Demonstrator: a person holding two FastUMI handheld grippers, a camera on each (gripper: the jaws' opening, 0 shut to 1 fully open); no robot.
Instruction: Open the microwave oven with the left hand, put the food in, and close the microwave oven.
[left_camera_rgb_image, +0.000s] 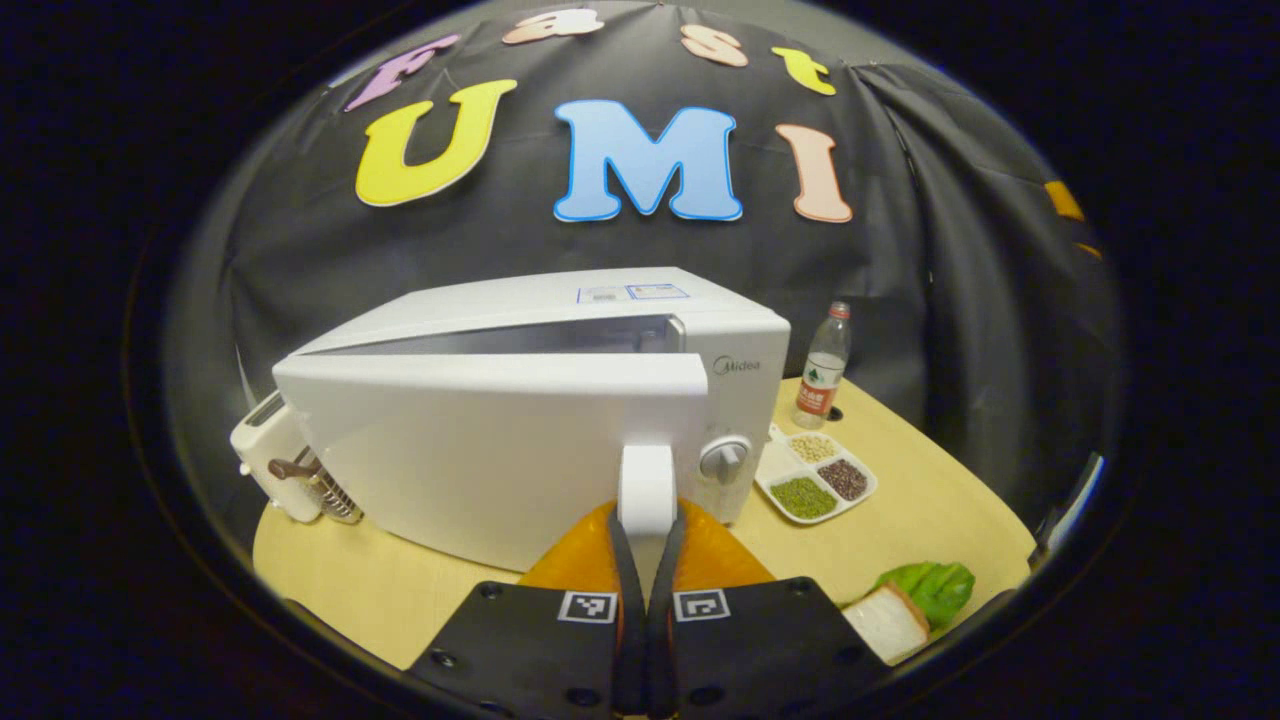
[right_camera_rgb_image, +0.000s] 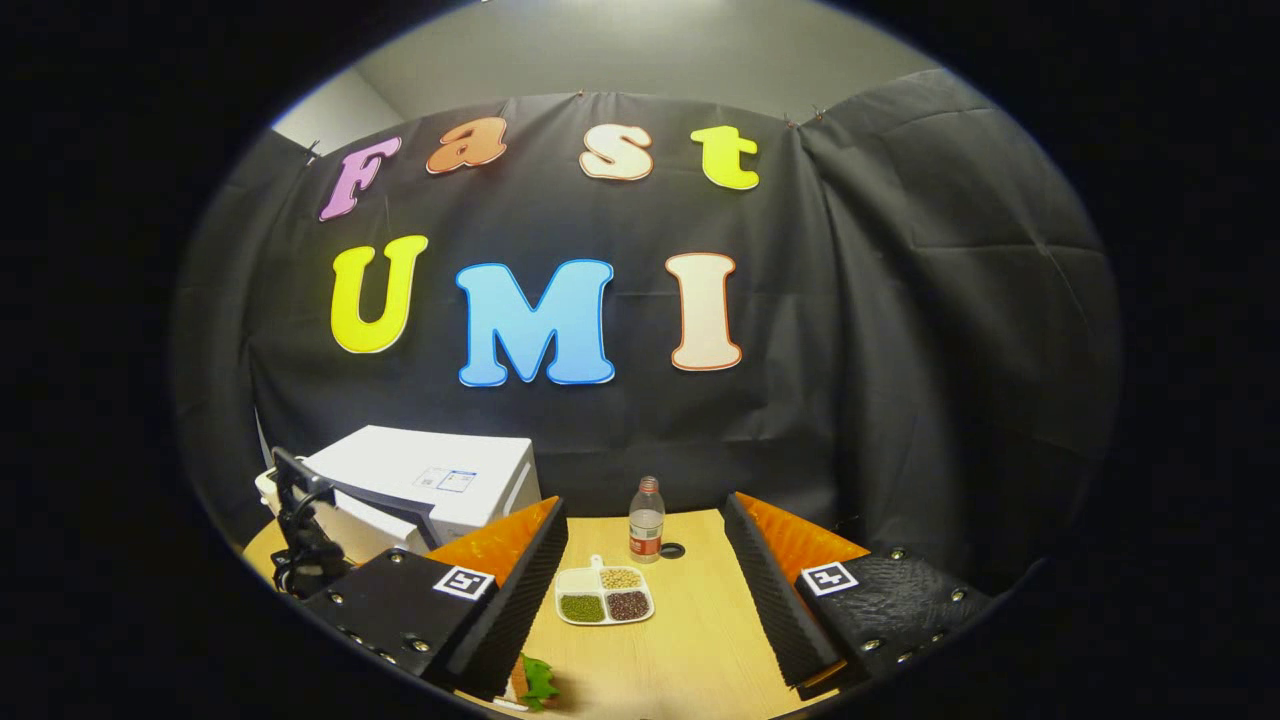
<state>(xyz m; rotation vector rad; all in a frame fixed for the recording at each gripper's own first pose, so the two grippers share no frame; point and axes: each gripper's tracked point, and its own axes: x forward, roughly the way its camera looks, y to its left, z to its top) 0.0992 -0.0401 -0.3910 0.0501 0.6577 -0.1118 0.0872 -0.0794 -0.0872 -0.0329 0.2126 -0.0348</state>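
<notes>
Microwave (left_camera_rgb_image: 520, 440) looks like smooth white plastic or painted metal with a slight sheen. Table (left_camera_rgb_image: 930, 510) is pale matt wood grain. Bottle (left_camera_rgb_image: 823, 366) is clear plastic, tray (left_camera_rgb_image: 778, 465) glossy white. The right hand-held gripper (right_camera_rgb_image: 645, 590) has ribbed pads (right_camera_rgb_image: 770, 590).

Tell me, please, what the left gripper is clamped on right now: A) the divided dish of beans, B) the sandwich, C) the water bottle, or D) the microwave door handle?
D: in the left gripper view the left gripper is shut on the white door handle, and the microwave door stands slightly ajar.
</notes>
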